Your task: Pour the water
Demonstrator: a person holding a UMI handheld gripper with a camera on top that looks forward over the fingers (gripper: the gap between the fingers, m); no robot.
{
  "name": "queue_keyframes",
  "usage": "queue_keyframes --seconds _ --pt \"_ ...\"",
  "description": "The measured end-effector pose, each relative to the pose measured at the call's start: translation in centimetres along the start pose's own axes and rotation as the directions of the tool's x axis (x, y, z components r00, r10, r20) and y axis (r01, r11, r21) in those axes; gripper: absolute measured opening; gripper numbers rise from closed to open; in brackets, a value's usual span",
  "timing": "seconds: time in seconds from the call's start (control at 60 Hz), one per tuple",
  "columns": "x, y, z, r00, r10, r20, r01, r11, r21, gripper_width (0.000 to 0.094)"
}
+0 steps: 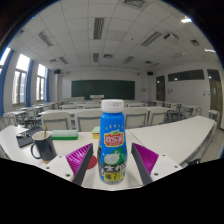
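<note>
The bottle stands upright between the two fingers of the gripper, a white plastic one with a blue cap and a blue-and-green printed label around its body. Its lower part sits at the level of the magenta pads, one at either side, and the pads look to be right against the label, though whether both truly press on it or a thin gap is left cannot be told from this view. The jaws are set about as wide as the bottle itself. The bottle's base is hidden low between the fingers, so it is unclear whether it rests on the white table or is lifted off it. To the left of the fingers, on the same table, stands a dark mug with its handle turned outward, well apart from the bottle. Beyond the mug lies a flat green thing, perhaps a book. Further off are rows of pale desks, a green chalkboard on the far wall, windows along the left side, and long ceiling lights overhead.
</note>
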State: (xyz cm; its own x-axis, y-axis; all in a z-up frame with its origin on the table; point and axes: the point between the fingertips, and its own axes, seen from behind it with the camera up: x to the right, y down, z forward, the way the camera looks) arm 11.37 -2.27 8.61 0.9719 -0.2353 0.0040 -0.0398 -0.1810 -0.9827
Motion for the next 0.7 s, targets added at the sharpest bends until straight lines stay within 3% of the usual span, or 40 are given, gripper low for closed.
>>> queue_keyframes --seconds 0.083,0.117,0.15,0.333,0.483,0.55,0.633,0.7 --pt "0.2 0.5 1.5 0.999 0.041 -0.007 -0.041 0.999 -0.007 0.08" --pt "0.0 1.1 2.1 0.998 0.057 0.009 -0.057 0.998 -0.015 0.0733" --pt "-0.6 1.7 2.3 0.996 0.082 0.04 -0.081 0.996 -0.029 0.0589" --pt "-0.6 1.0 2.9 0.999 0.02 0.04 -0.022 0.998 0.058 0.0409" --pt "-1.2 -0.4 2.5 0.989 -0.146 0.038 0.144 0.988 0.056 0.0388" --pt "-1.5 -3.0 2.8 0.954 -0.298 -0.006 0.298 0.95 0.09 0.0388" --pt "-4.5 -6.6 3.6 0.842 -0.538 -0.043 0.539 0.834 0.113 0.0388" --pt "-7.4 -8.4 4.5 0.661 -0.746 -0.082 0.748 0.648 0.146 0.0388"
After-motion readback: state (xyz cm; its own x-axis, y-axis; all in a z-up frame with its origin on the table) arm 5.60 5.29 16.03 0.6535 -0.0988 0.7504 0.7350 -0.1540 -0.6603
